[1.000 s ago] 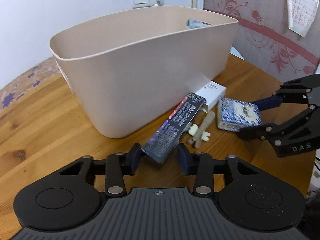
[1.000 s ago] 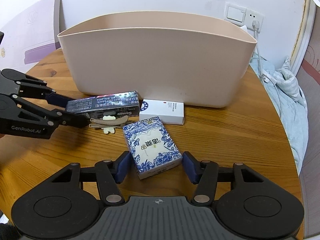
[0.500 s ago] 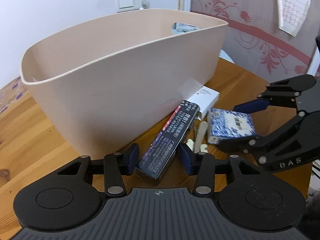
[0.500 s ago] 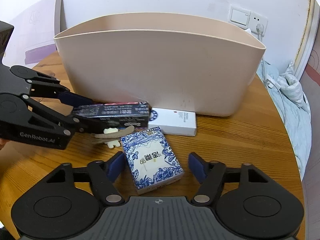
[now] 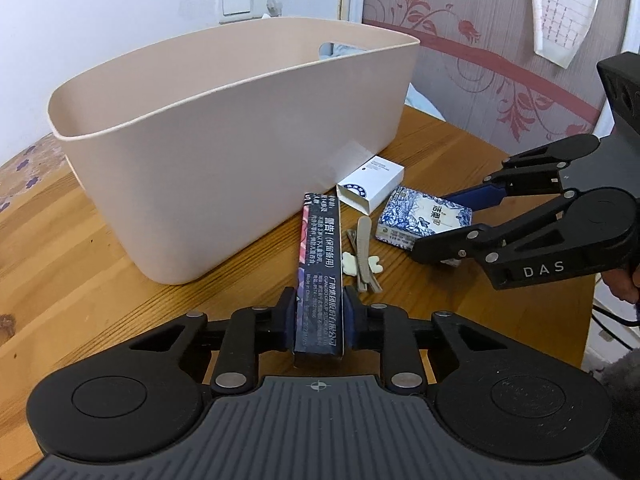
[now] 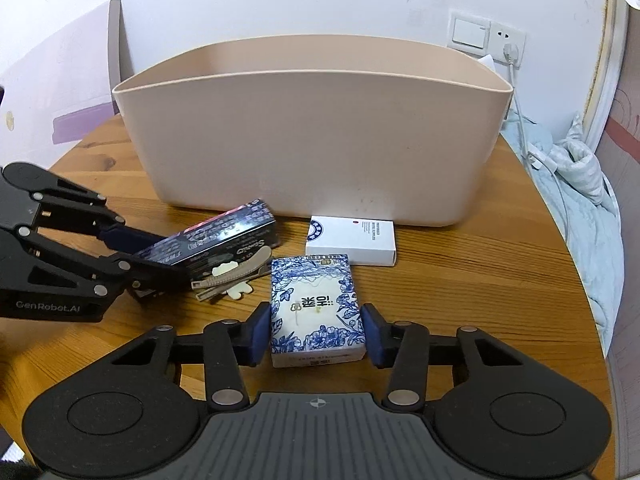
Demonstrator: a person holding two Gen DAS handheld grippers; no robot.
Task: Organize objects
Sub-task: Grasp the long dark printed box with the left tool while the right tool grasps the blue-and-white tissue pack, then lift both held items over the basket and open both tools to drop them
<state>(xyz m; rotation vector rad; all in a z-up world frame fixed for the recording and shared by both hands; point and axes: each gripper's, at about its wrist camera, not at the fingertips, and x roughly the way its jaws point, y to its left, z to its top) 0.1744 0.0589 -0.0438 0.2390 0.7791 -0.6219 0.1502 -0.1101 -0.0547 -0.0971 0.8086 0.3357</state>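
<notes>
A long dark box (image 5: 320,248) runs straight away from my left gripper (image 5: 318,312), whose jaws are closing with both pads pressed on its near end. In the right wrist view the dark box (image 6: 216,240) tilts up at its far end. A blue-and-white flowered pack (image 6: 316,304) lies between the pads of my right gripper (image 6: 316,332). Those jaws are closing too, and the pads touch the pack's two long sides. A beige hair clip (image 5: 364,252) lies on the table between the two boxes. A small white box (image 6: 352,246) rests against the foot of the beige basket (image 6: 312,152).
The round wooden table (image 5: 80,260) ends close on the right, with bedding (image 6: 580,184) beyond it. The tall basket (image 5: 240,160) fills the table's far half. A wall socket with a cable (image 6: 512,52) sits behind it.
My left jaws have closed onto the dark box, which has swung from slanted to straight between them. The right jaws have narrowed from a wide gap to touching the flowered pack.
</notes>
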